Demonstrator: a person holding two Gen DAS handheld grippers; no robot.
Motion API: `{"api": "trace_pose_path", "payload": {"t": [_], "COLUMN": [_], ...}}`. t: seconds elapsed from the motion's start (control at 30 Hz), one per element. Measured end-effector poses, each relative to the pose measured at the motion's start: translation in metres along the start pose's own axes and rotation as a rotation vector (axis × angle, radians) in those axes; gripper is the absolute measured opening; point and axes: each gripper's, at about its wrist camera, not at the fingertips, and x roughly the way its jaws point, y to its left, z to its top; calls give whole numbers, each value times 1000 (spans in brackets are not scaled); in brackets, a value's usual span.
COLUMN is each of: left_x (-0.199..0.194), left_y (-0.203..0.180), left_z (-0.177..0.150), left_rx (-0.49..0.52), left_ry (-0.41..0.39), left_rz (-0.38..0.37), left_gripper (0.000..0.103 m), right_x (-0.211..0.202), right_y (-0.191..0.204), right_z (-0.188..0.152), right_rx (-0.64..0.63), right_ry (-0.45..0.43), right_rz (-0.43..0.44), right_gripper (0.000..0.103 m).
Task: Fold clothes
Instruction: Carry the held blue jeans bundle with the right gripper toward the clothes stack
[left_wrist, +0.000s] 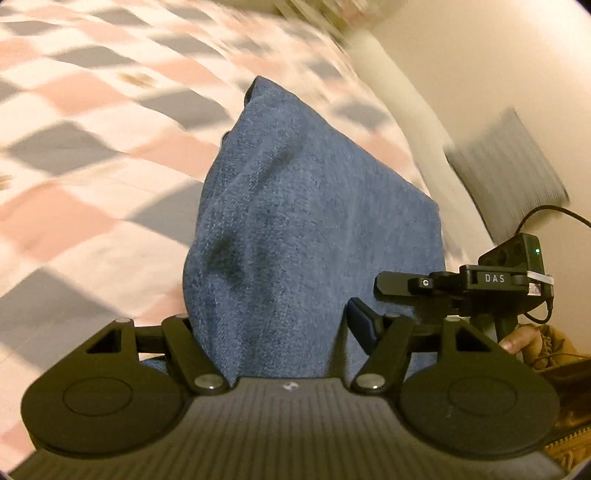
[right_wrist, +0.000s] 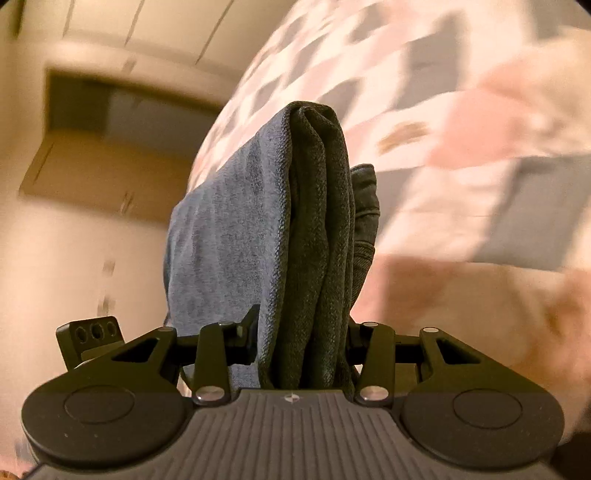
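A blue knitted garment hangs in a thick fold over the checkered bed cover. My left gripper is shut on its near edge, and the cloth fills the gap between the fingers and hides the left one. The right finger pad shows beside the cloth. My right gripper holds the same garment at its right edge. In the right wrist view the folded garment stands as several layers, with the right gripper shut on the bundle. Both views are motion-blurred.
The bed's pink, grey and white cover lies behind the garment. A grey cushion lies on the pale floor to the right. A person's hand and mustard sleeve hold the right gripper. A brown cabinet stands at the left.
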Motion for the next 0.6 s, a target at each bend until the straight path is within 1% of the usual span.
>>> {"api": "trace_pose_path", "payload": {"t": [0.03, 0.07, 0.17, 0.2, 0.27, 0.4, 0.5, 0.6], "left_x": [-17, -34, -84, -101, -136, -198, -250, -308], "left_y": [5, 11, 35, 46, 69, 116, 162, 210], "left_z": [-8, -15, -39, -47, -65, -97, -108, -116], "left_rx": [-27, -54, -126, -150, -197, -251, -273, -295], "left_ry": [-40, -80, -192, -225, -289, -372, -396, -402], "left_rz": [20, 39, 94, 109, 134, 165, 187, 219], "left_gripper": [65, 65, 65, 65, 65, 65, 65, 65], "right_x": [11, 8, 39, 55, 86, 130, 172, 224], "right_y": [14, 31, 74, 90, 121, 173, 209, 245], "right_z": [5, 17, 17, 10, -9, -67, -107, -146], "right_rx": [-36, -68, -166, -194, -248, -342, -365, -344], "right_ry": [36, 69, 156, 183, 236, 316, 353, 388], "right_rz": [18, 35, 76, 87, 105, 135, 152, 168], "right_gripper": [43, 43, 43, 43, 43, 43, 43, 43]}}
